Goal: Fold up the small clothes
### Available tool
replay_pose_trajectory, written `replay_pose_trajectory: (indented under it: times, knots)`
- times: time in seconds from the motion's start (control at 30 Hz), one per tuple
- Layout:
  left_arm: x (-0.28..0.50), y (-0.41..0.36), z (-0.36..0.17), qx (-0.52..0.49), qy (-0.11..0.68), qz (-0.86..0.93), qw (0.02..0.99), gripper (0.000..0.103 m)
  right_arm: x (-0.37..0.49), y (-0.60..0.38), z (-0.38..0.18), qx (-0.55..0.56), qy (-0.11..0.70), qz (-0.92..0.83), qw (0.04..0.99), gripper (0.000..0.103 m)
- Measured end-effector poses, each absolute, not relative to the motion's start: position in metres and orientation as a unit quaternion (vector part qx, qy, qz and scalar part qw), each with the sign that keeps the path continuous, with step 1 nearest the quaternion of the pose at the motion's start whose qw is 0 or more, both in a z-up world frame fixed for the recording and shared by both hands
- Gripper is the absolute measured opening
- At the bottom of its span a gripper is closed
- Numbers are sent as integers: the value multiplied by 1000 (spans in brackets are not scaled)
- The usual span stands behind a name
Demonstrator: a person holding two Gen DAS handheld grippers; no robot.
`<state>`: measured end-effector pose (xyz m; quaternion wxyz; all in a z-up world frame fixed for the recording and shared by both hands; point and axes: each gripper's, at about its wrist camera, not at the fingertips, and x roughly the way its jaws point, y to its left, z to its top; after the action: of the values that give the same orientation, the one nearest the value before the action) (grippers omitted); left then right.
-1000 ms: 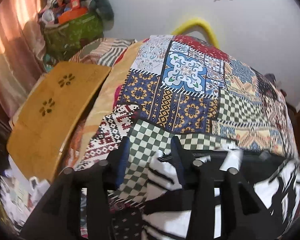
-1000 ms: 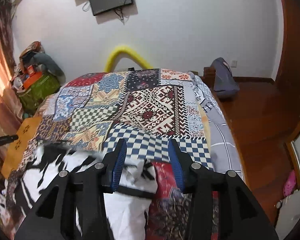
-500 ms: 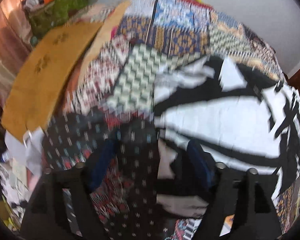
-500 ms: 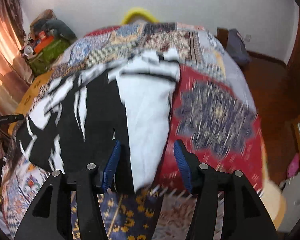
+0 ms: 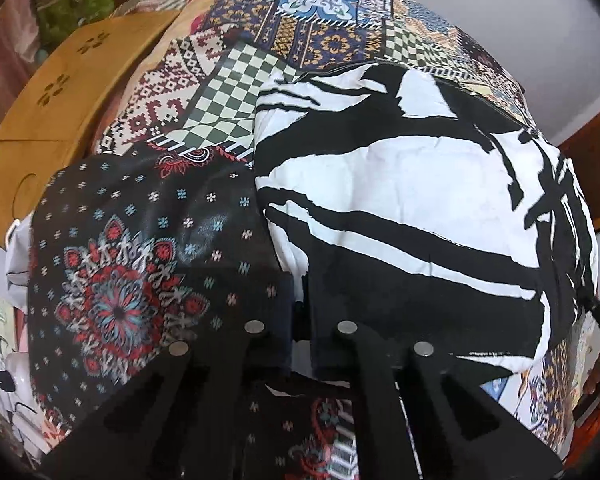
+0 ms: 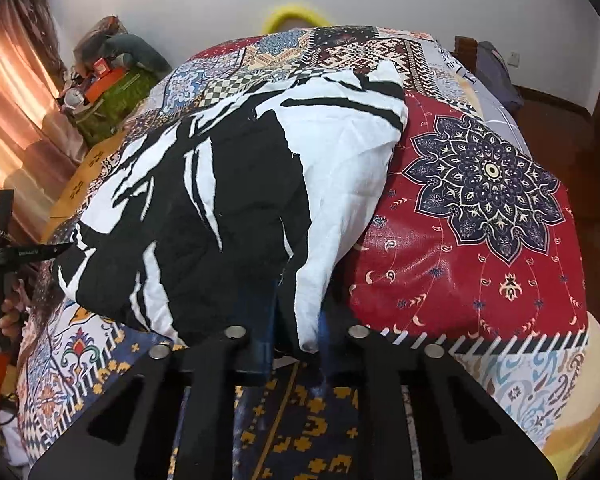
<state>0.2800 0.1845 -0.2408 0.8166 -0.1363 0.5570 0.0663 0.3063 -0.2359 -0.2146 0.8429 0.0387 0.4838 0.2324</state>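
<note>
**Both near corners pinched, cloth stretching away ahead**

The black-and-white printed cotton garment (image 5: 400, 200) lies spread on the patchwork bedspread (image 6: 480, 208), running away from both tools. The left gripper (image 5: 300, 312) sits clamped on its near edge at one corner. The right gripper (image 6: 296, 320) has jaws closing on the near white corner, fabric between them. Each hand is equally close, so the fold likely carries forward.
</note>
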Motion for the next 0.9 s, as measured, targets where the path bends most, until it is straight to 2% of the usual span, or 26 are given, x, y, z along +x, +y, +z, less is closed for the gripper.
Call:
replay_pose_trajectory:
  times: [0.23,0.37,0.47,0.53,0.63,0.73,0.9]
  knots:
    - [254,192,-223,-111,537,79,832,2,288,-249,-203,24,474,228,850,12]
    - [246,205,-247,-84,567,114,811,2,282,-252,-211,-1,480,201,854,13]
    - [237,216,-258,-102,578,116,801,2,276,-256,-217,-10,487,187,853,19]
    - [232,217,-251,-106,571,114,806,2,270,-257,-212,-19,486,181,855,26]
    - [231,210,-234,-101,556,107,818,2,267,-265,-199,-17,475,173,863,28]
    - [235,194,-214,-87,534,90,836,9,271,-275,-186,1,457,160,875,29]
    - [253,166,-203,-96,518,46,849,38,280,-277,-195,11,467,140,873,29]
